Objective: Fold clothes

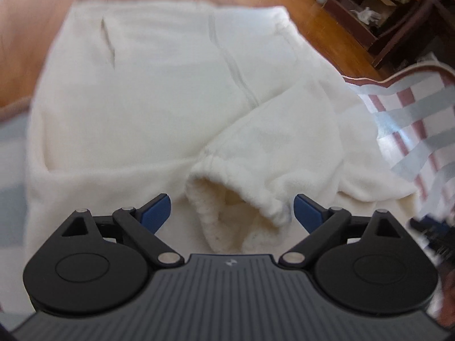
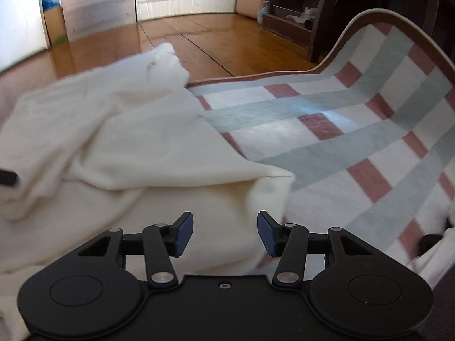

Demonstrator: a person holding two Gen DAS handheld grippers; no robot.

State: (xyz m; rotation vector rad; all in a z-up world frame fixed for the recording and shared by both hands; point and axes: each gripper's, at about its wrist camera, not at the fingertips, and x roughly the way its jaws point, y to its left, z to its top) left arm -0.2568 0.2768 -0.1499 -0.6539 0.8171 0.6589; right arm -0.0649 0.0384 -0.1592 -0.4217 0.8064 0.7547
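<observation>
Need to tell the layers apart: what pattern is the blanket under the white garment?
Blanket: grey-blue, white and dusty-red checks; clearest in the right wrist view.

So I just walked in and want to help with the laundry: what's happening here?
A person with a two-finger gripper in each hand is folding a white fleece garment spread on a checked blanket. The left gripper is open, its jaws on either side of a sleeve cuff without pinching it. The right gripper is open too, above a folded corner of the fleece. Neither is holding anything.
</observation>
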